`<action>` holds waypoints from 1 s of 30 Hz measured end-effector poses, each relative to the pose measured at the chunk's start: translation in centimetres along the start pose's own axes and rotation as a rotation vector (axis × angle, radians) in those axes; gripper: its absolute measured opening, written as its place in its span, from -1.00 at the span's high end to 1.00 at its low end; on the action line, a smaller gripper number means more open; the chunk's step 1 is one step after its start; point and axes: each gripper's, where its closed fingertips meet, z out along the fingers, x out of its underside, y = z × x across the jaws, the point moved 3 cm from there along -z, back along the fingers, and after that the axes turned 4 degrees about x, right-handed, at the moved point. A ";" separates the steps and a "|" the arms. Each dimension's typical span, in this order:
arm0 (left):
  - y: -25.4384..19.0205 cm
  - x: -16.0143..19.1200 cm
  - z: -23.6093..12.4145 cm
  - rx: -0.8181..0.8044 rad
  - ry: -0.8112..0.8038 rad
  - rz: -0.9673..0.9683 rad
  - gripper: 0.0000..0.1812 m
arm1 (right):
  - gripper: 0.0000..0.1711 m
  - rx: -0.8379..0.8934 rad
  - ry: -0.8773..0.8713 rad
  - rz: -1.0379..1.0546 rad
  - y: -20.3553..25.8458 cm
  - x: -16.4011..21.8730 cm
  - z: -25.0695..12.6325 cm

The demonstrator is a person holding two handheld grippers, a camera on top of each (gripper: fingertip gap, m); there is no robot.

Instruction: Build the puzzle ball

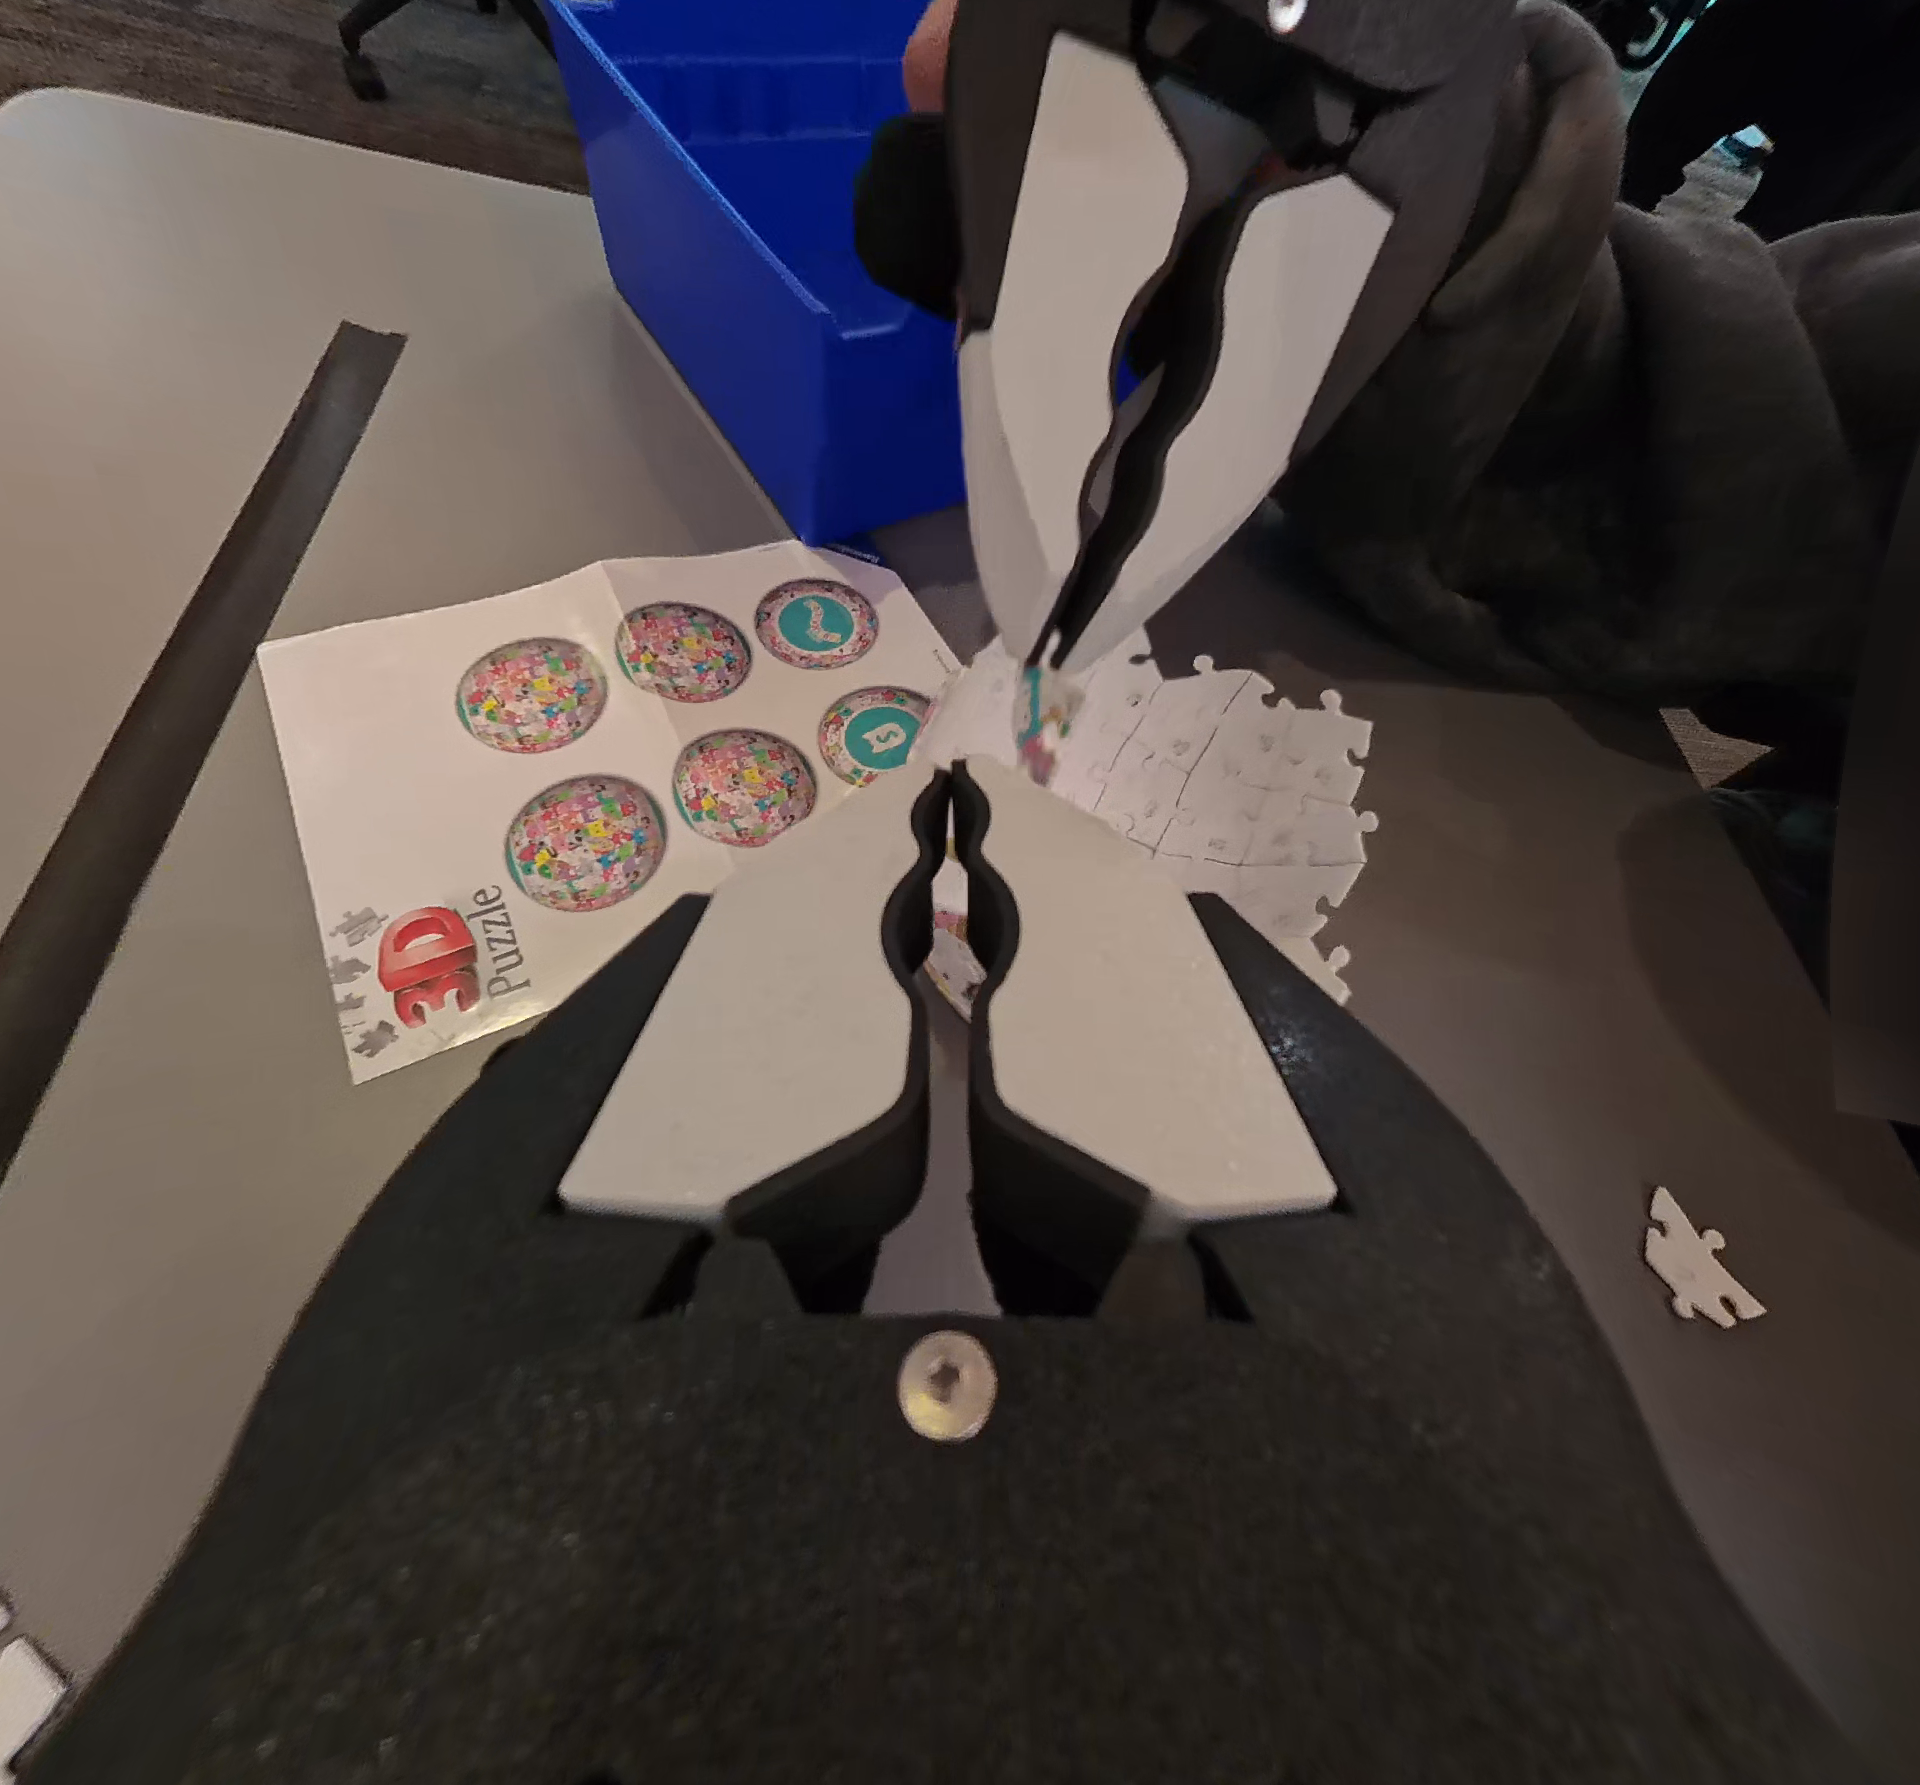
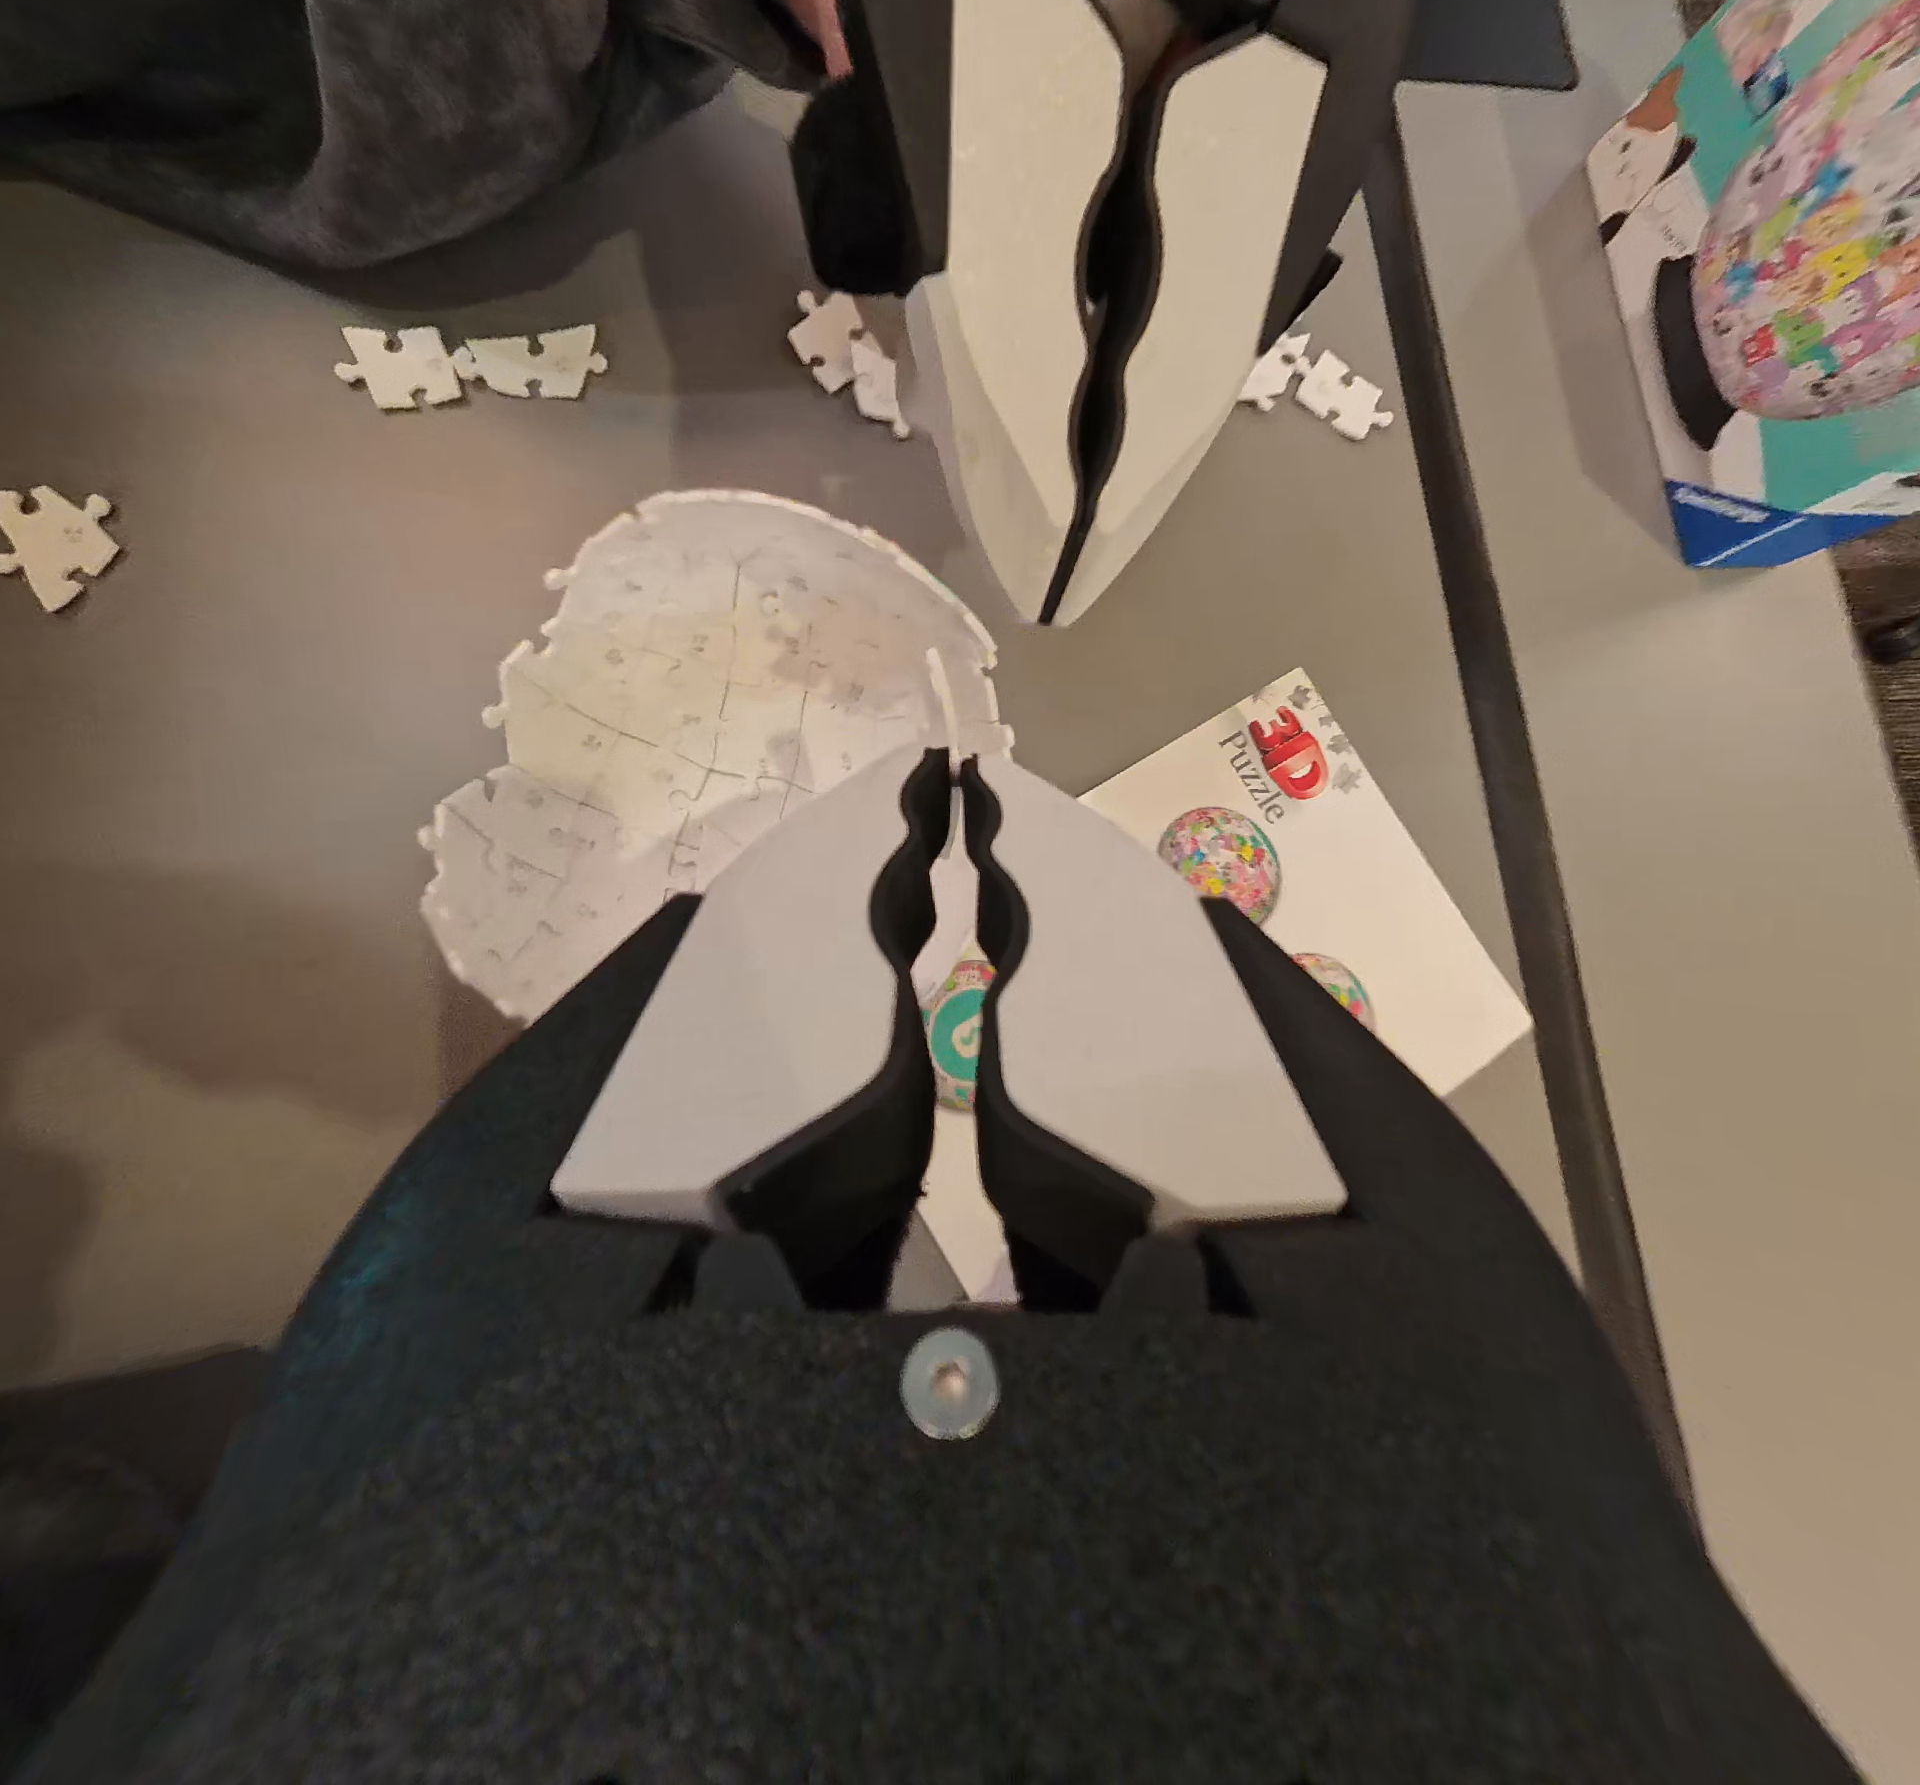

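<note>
The partly built puzzle ball (image 2: 665, 696) lies as a white curved shell, hollow side up, on the grey table; it also shows in the left wrist view (image 1: 1236, 779). My right gripper (image 2: 956, 769) is shut on a puzzle piece (image 2: 940, 707), held edge-on over the shell's near rim. In the left wrist view the right gripper (image 1: 1044, 660) comes down from above with the piece's (image 1: 1034, 712) coloured face showing. My left gripper (image 1: 951, 779) is shut with nothing seen between its tips, just beside the shell's rim; in the right wrist view the left gripper (image 2: 1049, 618) sits close to the rim's right side.
Loose white pieces (image 2: 405, 369) (image 2: 842, 353) (image 2: 1330, 395) (image 1: 1699, 1262) lie around. The instruction sheet (image 1: 582, 779) lies left of the shell. A blue bin (image 1: 748, 229) stands behind it, the puzzle box (image 2: 1787, 229) at the table edge. A grey sleeve (image 2: 312, 52) rests on the table. The grippers are tip to tip, or close to it.
</note>
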 end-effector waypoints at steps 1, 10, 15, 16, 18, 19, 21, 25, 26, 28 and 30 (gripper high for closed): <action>0.0 -0.1 -0.1 -0.008 0.000 0.006 1.00 | 0.98 0.011 -0.010 -0.001 0.0 -0.4 -0.6; -1.2 -3.5 -1.8 -0.100 -0.121 0.097 0.73 | 0.98 0.101 -0.226 0.179 -2.2 -3.5 -3.0; -1.8 -5.0 -2.4 -0.146 -0.177 0.133 0.73 | 0.98 0.052 -0.379 0.313 -3.1 -4.5 -3.8; -1.8 -5.1 -2.5 -0.151 -0.181 0.134 0.73 | 0.98 0.033 -0.401 0.319 -3.1 -4.7 -3.9; -1.7 -5.2 -2.6 -0.163 -0.186 0.134 0.73 | 0.98 0.034 -0.428 0.333 -3.2 -4.9 -4.1; -1.6 -5.2 -2.6 -0.165 -0.190 0.132 0.74 | 0.98 0.030 -0.436 0.338 -3.3 -4.9 -4.1; -1.6 -5.3 -2.7 -0.163 -0.203 0.124 0.77 | 0.98 0.010 -0.443 0.341 -3.1 -5.0 -4.1; -1.7 -5.3 -2.8 -0.142 -0.209 0.118 0.97 | 0.98 0.010 -0.452 0.348 -3.2 -5.1 -3.8; -1.6 -5.3 -2.8 -0.148 -0.203 0.118 0.97 | 0.98 0.011 -0.451 0.348 -3.2 -5.0 -3.8; -1.5 -5.2 -2.8 -0.157 -0.190 0.111 0.97 | 0.98 0.010 -0.448 0.350 -3.3 -4.9 -3.6; -1.2 -5.3 -2.9 -0.177 -0.185 0.093 0.98 | 0.98 0.025 -0.435 0.348 -3.5 -4.6 -3.4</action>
